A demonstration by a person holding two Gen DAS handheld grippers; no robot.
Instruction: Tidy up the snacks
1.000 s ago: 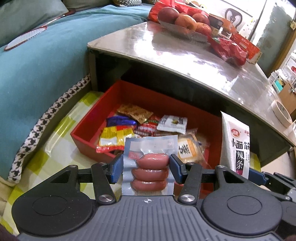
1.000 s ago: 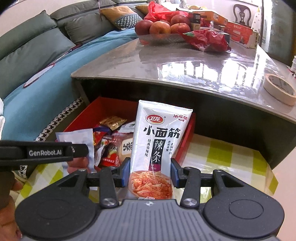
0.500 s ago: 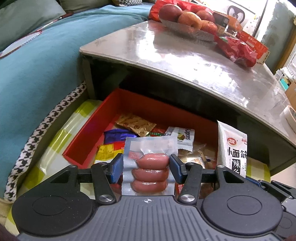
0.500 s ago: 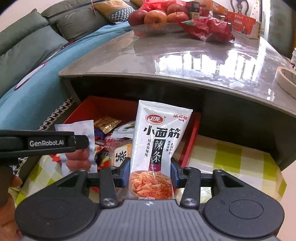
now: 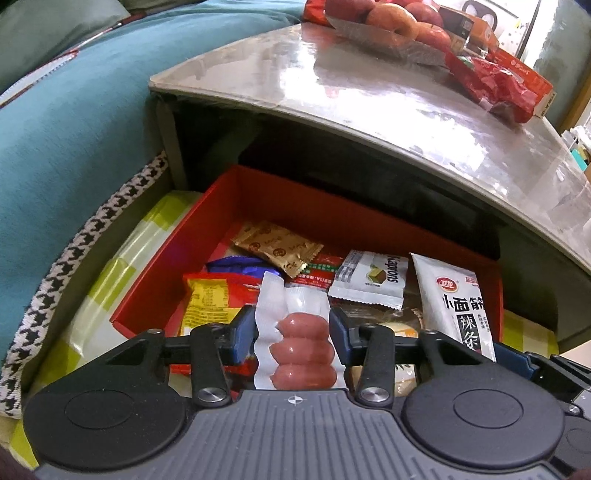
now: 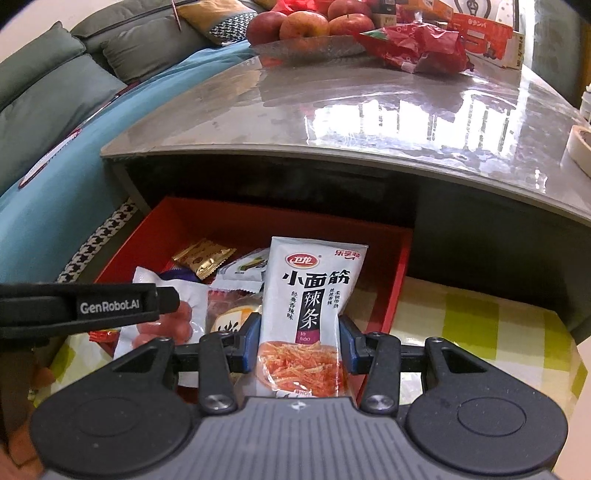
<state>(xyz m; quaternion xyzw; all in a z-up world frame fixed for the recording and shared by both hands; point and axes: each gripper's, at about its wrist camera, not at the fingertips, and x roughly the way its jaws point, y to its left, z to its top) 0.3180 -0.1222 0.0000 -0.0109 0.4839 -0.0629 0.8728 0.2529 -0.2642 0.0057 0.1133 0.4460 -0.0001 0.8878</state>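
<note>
Glossy grey low table (image 6: pixel 369 110) overhead; open red cardboard box (image 5: pixel 177 266) of snacks below. Left gripper (image 5: pixel 291 332) clamped on vacuum-packed pink sausages (image 5: pixel 303 350), right gripper (image 6: pixel 300 341) on white spicy-strip packet (image 6: pixel 310 295), both over box. Next, probably: lower, release inside.

Glossy tabletop (image 6: pixel 369 110); shiny plastic sausage pack (image 5: pixel 295 332); cloth sofa (image 5: pixel 74 129).

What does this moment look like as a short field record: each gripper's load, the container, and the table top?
left gripper: shut on sausage pack, held over the red box
right gripper: shut on white spicy-strip pouch, upright
red box: open, under the table edge, already holding several wrapped snacks
table top: apples, red bag
step: neither snack released yet
</note>
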